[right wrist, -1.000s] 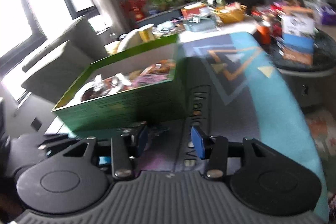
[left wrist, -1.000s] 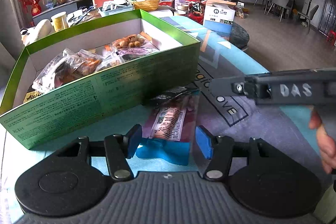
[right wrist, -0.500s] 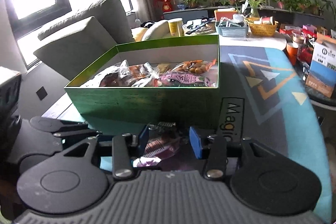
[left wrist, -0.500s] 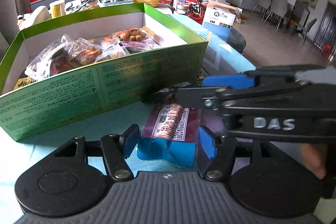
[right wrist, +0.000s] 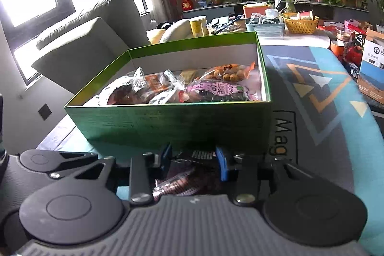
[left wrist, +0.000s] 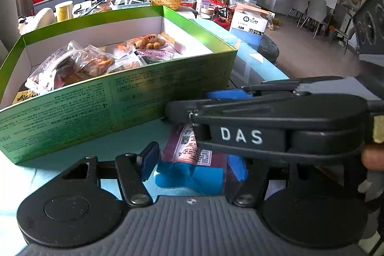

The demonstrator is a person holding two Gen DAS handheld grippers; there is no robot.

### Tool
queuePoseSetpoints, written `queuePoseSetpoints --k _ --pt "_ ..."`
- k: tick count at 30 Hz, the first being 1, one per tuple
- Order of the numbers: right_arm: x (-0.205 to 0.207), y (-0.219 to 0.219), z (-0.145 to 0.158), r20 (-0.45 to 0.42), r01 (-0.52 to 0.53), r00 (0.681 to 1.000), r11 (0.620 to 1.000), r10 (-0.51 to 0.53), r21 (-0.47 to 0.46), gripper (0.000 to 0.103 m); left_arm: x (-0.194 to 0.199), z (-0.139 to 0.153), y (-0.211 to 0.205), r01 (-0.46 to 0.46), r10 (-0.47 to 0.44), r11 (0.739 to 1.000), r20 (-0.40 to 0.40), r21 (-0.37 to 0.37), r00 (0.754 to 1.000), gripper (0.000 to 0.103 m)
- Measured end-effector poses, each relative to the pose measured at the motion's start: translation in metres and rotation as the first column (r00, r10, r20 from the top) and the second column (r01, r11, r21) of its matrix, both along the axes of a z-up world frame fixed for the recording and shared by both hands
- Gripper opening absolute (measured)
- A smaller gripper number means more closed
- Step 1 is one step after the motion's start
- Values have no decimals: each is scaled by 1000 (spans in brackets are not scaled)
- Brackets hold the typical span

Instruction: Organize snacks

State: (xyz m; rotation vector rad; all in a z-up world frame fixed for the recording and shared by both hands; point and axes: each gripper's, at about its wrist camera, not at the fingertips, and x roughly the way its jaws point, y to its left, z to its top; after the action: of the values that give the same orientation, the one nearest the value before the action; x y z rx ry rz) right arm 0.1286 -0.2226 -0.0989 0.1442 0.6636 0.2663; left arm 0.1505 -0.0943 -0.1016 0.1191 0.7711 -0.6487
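Two views share one big thing: a green cardboard box [left wrist: 115, 97] with white inner walls and fine print on its glossy outer side, filling the upper left of the left wrist frame and the centre of the right wrist frame [right wrist: 172, 121]. It stands on a teal and grey printed mat [right wrist: 336, 126], whose orange and cream triangle pattern shows plainly only at the right of the right wrist frame. Crinkled clear and pink snack bags [right wrist: 192, 88] lie piled inside the box. Only the right wrist view takes in the grey sofa [right wrist: 96, 32] at upper left; only the left wrist view takes in the grey chairs [left wrist: 314, 13] at upper right. Across the middle right of the left wrist frame lies the right gripper [left wrist: 216, 102], matte black with blue pads, seen side-on. Its own camera shows it [right wrist: 194, 160] spread open around the top end of a flat maroon sausage packet [right wrist: 182, 181], pads apart from the film. That packet [left wrist: 192, 155], shiny with a printed white label, lies on the mat just before the box, between the open fingers of the left gripper [left wrist: 194, 162] at lower centre, untouched by either.
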Motion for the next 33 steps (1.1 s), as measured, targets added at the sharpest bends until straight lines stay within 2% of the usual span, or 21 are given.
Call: queuePoseSetpoints --k 4,10,19,28,33 --pt "-16 -5 10 29 -10 1000 1000 10 1 19 -1 1 -1 12 -12 1000 11 0 1000 57" --pt "-39 -24 38 108 37 994 999 -36 -7 19 -6 10 10 6 -3 997 40 -76 999 53" --pt "-43 -27 45 140 73 987 997 -76 21 19 -27 42 24 28 -13 994 138 -105 990 53" --pt "-45 -27 61 197 76 977 996 -84 49 19 -27 62 51 -38 61 991 177 -129 982 53" --pt "-40 -27 64 206 86 974 994 -97 65 19 -22 81 65 -85 119 984 228 -153 966 53"
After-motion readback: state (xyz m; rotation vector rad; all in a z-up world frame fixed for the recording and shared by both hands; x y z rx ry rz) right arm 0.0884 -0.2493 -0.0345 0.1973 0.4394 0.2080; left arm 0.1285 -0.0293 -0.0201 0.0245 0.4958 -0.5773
